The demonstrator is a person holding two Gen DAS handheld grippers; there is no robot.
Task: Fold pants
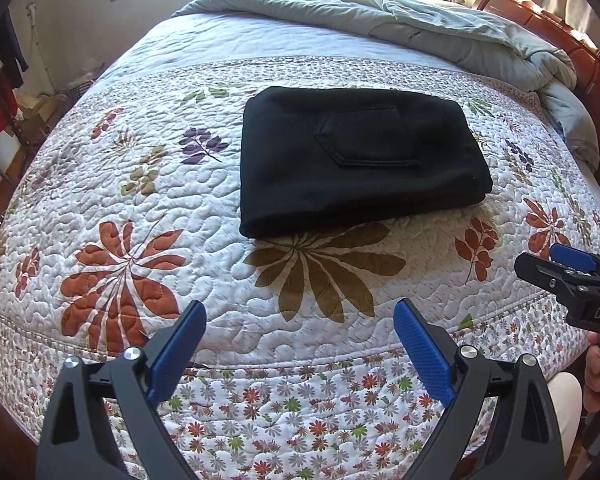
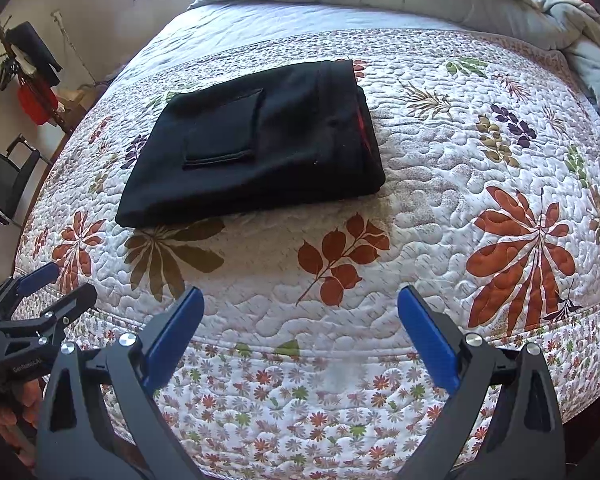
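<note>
- Grippers first: the left gripper [image 1: 298, 312] has its blue-padded fingers [image 1: 176, 354] spread wide, nothing between them, above the near edge of the bed.
- The right gripper [image 2: 300, 300] is likewise spread apart and holds nothing, also above the near edge, just beside the left one; each shows at the margin of the other's view.
- Below both lies the quilted floral bedspread [image 1: 220, 200], white with rust, olive and purple leaf prints and a band of small flowers along the near border.
- The black pants [image 1: 360, 160] lie on that bedspread, well apart from both grippers, near the middle of the bed. They form a compact, layered rectangle with a back pocket [image 1: 366, 136] facing up; a strip of red [image 2: 360, 120] shows at the right-hand edge in the right wrist view.
- Beyond the pants, a pale grey-green duvet [image 1: 440, 28] is bunched along the far side, against a reddish wooden bed frame [image 1: 580, 56].
- Clothes [image 2: 32, 64] hang at the far left by the wall.
</note>
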